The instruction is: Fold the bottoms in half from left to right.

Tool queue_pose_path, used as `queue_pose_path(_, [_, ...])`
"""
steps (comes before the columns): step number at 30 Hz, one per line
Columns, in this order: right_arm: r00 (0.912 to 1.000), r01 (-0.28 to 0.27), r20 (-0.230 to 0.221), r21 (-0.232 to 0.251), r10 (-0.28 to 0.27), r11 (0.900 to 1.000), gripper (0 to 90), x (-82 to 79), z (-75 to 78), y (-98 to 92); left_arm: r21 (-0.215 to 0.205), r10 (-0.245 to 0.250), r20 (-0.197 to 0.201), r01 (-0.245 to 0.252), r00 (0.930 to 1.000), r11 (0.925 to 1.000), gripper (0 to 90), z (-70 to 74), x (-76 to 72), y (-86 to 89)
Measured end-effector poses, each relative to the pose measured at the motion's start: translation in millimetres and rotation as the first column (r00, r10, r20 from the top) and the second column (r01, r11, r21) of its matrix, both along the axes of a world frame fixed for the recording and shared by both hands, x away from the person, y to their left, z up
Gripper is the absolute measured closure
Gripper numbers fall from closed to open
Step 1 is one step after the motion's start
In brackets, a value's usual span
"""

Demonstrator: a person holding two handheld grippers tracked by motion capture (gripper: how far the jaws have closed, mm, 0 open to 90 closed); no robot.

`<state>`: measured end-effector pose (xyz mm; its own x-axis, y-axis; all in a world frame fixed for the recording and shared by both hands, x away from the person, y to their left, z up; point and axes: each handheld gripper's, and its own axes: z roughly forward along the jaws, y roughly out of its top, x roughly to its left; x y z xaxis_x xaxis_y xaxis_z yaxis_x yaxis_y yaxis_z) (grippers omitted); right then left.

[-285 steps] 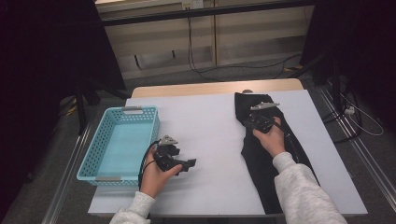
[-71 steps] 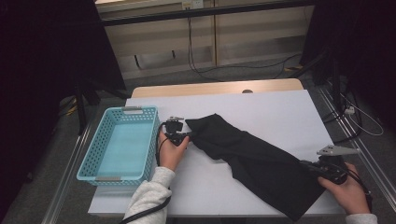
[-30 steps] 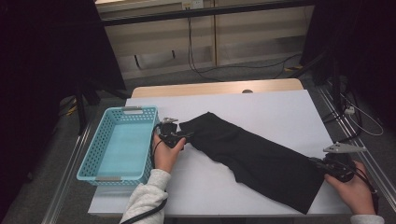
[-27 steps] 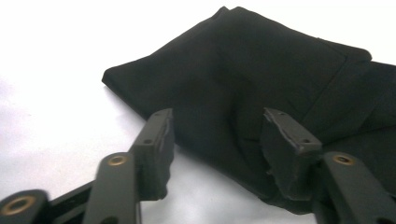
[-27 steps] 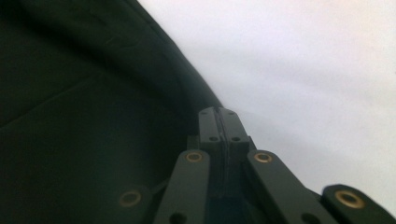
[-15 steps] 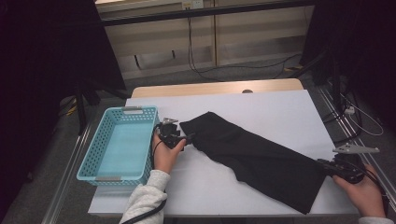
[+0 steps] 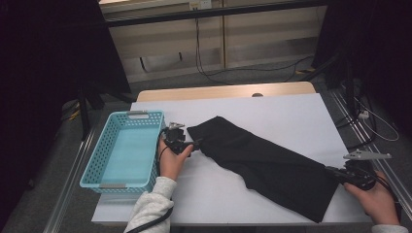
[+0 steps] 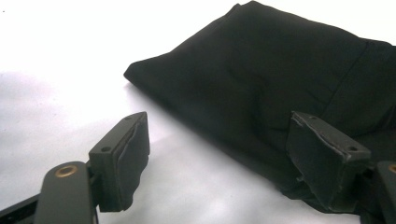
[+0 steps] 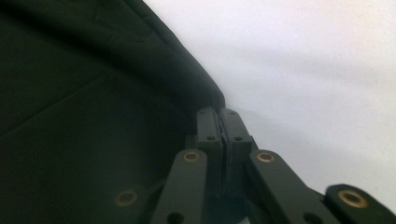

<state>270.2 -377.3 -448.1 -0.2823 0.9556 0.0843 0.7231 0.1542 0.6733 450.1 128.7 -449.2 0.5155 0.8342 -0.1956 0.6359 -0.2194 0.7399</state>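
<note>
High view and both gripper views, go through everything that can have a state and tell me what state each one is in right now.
black garment: folded into a long strip, lying flat and diagonal on the table.
left gripper: jaws have just been opening; they stand apart at the garment's upper end, not pressing it.
right gripper: jaws shut, at the garment's lower corner.
blue basket: upright, empty, beside the left hand.
table: white top, garment and basket on it.

A long black fabric garment, folded into a narrow strip with soft creases, lies flat and stretched out diagonally across the white tabletop, its narrower end toward the middle left and its wider end at the near right edge.
</note>
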Motion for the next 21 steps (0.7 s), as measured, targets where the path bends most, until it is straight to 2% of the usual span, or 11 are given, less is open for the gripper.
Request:
queue_pose_path(3, [0.9999,0.016,-0.005,0.0,-0.016,1.0,89.3,-0.3,1.2,-4.5,-0.005,0.01,0.004,-0.01,0.9999,0.9999,21.7,-0.2,0.8,1.2])
queue_pose_path(8, [0.9967,0.081,0.0,-0.047,-0.081,0.996,89.2,-3.7,5.3,-18.4,0.001,0.015,0.004,-0.015,0.9999,0.9999,20.3,-0.6,2.4,1.2])
queue_pose_path(11, [0.9959,0.086,0.029,-0.037,-0.085,0.996,87.6,-4.1,6.9,-17.5,0.011,0.012,0.008,-0.012,0.9999,0.9999,20.2,-0.9,4.7,-0.9])
queue_pose_path(15, [0.9975,0.046,0.054,-0.005,-0.046,0.999,69.5,0.6,13.7,-5.4,0.023,0.022,0.01,-0.023,0.9997,0.9995,20.3,-3.0,9.5,-1.3])
queue_pose_path(17, [0.9977,0.03,0.061,-0.017,-0.029,0.999,58.3,3.4,13.7,1.7,0.028,0.026,0.001,-0.026,0.9997,0.9993,20.1,-5.4,11.9,-0.8])
queue_pose_path(19, [0.9984,0.001,0.057,-0.017,0.0,1.0,56.0,5.9,12.1,8.7,0.035,0.034,0.009,-0.035,0.9994,0.9988,20.1,-6.7,14.3,-0.5])
queue_pose_path(21, [0.9984,-0.013,0.055,-0.032,0.015,0.999,49.0,8.3,10.6,16.0,0.036,0.04,0.01,-0.04,0.9991,0.9986,20.1,-7.3,17.9,1.1])
